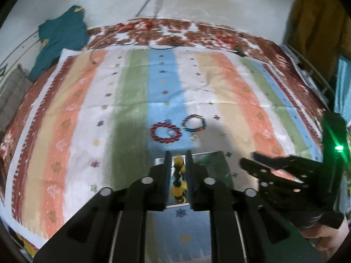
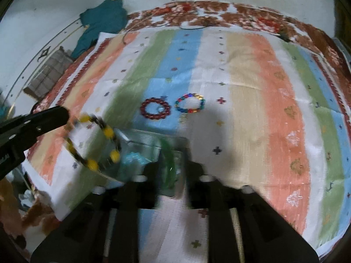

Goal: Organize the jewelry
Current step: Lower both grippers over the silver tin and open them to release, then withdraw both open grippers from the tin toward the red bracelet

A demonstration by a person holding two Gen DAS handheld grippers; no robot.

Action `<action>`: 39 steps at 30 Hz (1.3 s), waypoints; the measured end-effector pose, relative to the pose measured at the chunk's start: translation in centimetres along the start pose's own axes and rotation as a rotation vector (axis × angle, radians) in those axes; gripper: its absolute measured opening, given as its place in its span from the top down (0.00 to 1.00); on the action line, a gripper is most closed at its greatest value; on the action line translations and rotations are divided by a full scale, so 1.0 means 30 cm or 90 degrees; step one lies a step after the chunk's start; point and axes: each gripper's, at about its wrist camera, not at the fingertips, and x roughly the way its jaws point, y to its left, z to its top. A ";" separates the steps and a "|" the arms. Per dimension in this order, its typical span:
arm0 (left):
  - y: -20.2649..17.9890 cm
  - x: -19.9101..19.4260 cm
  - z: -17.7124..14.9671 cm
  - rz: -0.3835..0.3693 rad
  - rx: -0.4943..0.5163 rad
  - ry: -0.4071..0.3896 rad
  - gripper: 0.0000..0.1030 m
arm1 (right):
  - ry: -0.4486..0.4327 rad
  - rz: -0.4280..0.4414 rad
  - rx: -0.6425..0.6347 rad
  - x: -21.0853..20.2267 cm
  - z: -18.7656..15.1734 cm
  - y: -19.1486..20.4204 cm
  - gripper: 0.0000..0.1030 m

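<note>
Covering nearly all of both views is a striped cloth (image 1: 131, 100) in orange, cream, white, green and blue bands with small stitched motifs, spread over a red-and-white patterned bedcover (image 1: 197, 32) whose border shows beyond the cloth's far edge; behind that stands a pale, stained wall (image 1: 197, 0) with cables hanging down it; a teal garment (image 1: 61, 37) lies heaped at the cloth's far left corner, and a mustard-yellow garment (image 1: 316, 22) hangs past its far right corner.

Both views are soft with blur; a clear container (image 2: 149, 144) on the cloth's near part is hard to make out, its contents reading only as pale blue and green smears, and its near side is cut off by the right gripper (image 2: 173, 164); whether those blurred jaws grip the container or something green cannot be told.

Near the cloth's middle, on the blue band, a dark red beaded bracelet (image 1: 166, 132) and a multicoloured beaded bracelet (image 1: 194, 123) lie flat just beside each other, well apart from both tools.

Nearer on the cloth, the left gripper (image 1: 178, 166) stands narrow, its jaws pinching a yellow-and-black beaded bracelet (image 1: 179, 175); from the right wrist view the same bracelet (image 2: 96, 144) hangs as a loop from that gripper's tip, over the container's left side.
</note>
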 end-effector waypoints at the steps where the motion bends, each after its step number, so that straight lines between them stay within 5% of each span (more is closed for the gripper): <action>1: 0.015 0.006 0.001 0.004 -0.011 0.003 0.80 | -0.002 -0.007 0.002 -0.001 0.004 -0.009 0.61; 25: 0.134 0.151 0.050 0.052 -0.064 0.040 0.42 | 0.004 -0.062 0.025 0.087 0.077 -0.070 0.35; 39: 0.149 0.296 0.088 0.074 -0.059 0.069 0.41 | 0.002 -0.078 0.020 0.181 0.133 -0.118 0.35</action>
